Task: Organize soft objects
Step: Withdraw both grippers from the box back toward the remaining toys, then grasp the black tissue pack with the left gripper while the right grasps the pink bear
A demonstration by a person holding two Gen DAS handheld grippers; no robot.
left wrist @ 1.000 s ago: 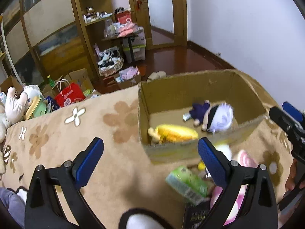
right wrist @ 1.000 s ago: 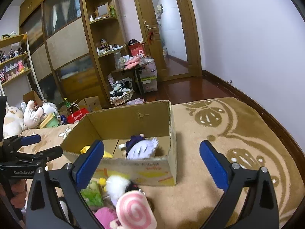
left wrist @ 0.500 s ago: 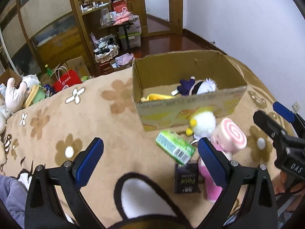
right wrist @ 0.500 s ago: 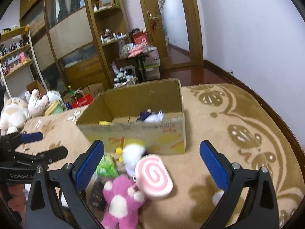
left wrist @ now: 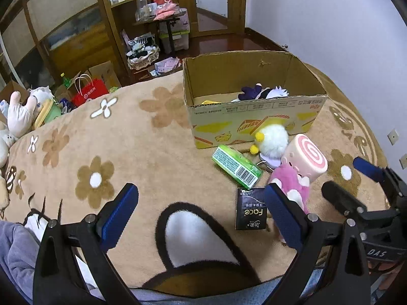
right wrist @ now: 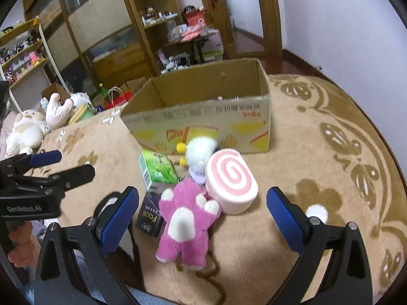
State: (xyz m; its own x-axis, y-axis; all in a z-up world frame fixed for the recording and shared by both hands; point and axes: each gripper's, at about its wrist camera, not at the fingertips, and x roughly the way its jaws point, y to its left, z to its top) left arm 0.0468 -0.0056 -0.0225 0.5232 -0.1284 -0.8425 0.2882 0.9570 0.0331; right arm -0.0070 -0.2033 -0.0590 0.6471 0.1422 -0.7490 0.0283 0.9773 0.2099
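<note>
A cardboard box stands on the flowered tan blanket, with a dark-blue-and-white doll and a yellow toy inside. In front of it lie a white fluffy toy, a pink swirl-roll plush, a pink bear plush, a green pack and a black pack. My left gripper is open above the blanket, left of the pile. My right gripper is open, its fingers on either side of the pink bear and swirl roll, nothing gripped.
Plush animals lie at the blanket's left edge. Beyond it are a red paper bag, cartons, wooden shelving and a door. A white wall runs along the right. A dark-rimmed white patch marks the blanket near me.
Both grippers have pulled back from the box and now look down on the pile in front of it. The right gripper has lowered around the pink bear and swirl roll.
</note>
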